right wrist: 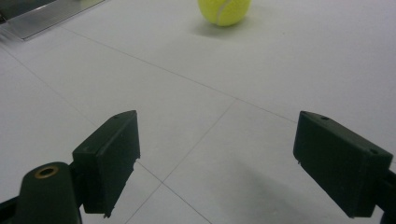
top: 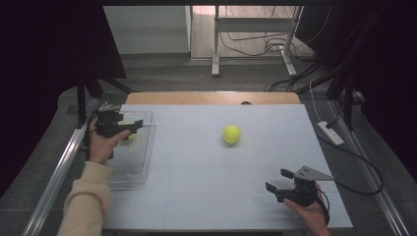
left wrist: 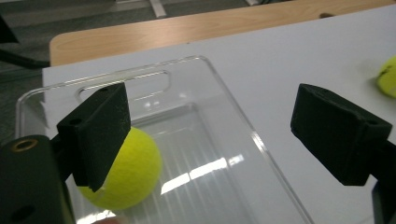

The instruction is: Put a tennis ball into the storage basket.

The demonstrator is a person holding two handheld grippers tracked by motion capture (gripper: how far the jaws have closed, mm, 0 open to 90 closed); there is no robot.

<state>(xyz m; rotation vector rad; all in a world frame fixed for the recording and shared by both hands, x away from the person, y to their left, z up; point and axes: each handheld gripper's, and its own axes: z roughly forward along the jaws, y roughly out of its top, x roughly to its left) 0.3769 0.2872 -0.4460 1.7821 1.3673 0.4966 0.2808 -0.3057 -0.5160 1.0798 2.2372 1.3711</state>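
A clear plastic tray point(top: 140, 164) lies at the left of the white table point(top: 216, 196). A yellow tennis ball point(left wrist: 133, 172) rests inside the tray point(left wrist: 243, 121), partly hidden behind one jaw. My left gripper point(top: 135, 127) hovers over the tray's far end, and its jaws point(left wrist: 210, 126) stand wide apart with nothing between them. A second tennis ball point(top: 231, 134) sits on the bare table near the middle, also seen at the edge point(left wrist: 388, 77) and far ahead point(right wrist: 224, 10). My right gripper point(top: 278, 180) is open near the front right corner, its jaws point(right wrist: 215, 154) empty.
A wooden strip point(top: 211, 98) runs along the table's far edge. A metal rail point(top: 54, 177) flanks the left side. Cables point(top: 354, 162) trail off the right edge, and desk legs point(top: 215, 44) stand on the floor beyond.
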